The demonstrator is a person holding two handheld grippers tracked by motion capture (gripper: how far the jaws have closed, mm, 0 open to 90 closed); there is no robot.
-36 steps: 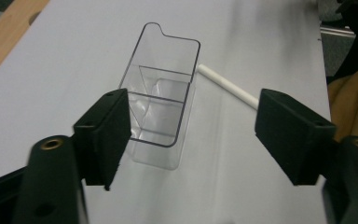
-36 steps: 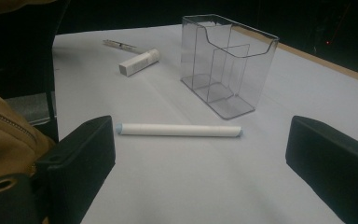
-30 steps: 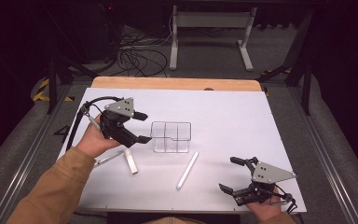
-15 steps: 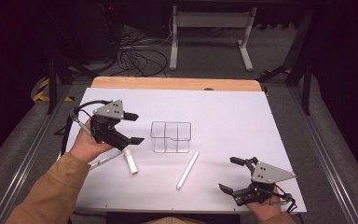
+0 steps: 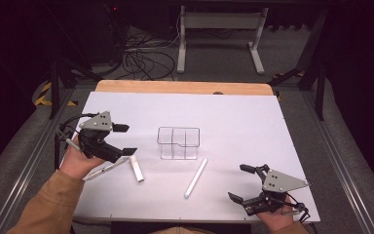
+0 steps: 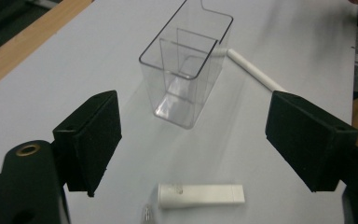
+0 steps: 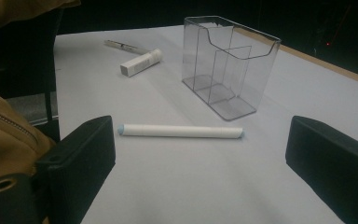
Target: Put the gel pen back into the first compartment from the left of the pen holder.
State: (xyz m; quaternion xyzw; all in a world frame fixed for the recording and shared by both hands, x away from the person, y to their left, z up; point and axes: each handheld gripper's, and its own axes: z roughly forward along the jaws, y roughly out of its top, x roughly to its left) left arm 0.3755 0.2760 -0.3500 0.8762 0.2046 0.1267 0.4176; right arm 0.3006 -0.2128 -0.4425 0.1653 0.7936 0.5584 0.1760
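Left gripper sat with jaws spread wide, empty, over the short white marker. The marker lay flat at 8 o'clock of the clear organizer, near it. Best approach: drop lower, square the pads across the barrel, then pinch. Right gripper was also spread and empty.

One clear plastic organizer stands on the white worktop, and its inner walls split it into three compartments: one long one and two smaller ones. Three slim writing things lie near it: one long white pen, one short white capped marker, and one thin clear-barrelled pen beside that marker. Two claws are there, the left claw and the right claw.
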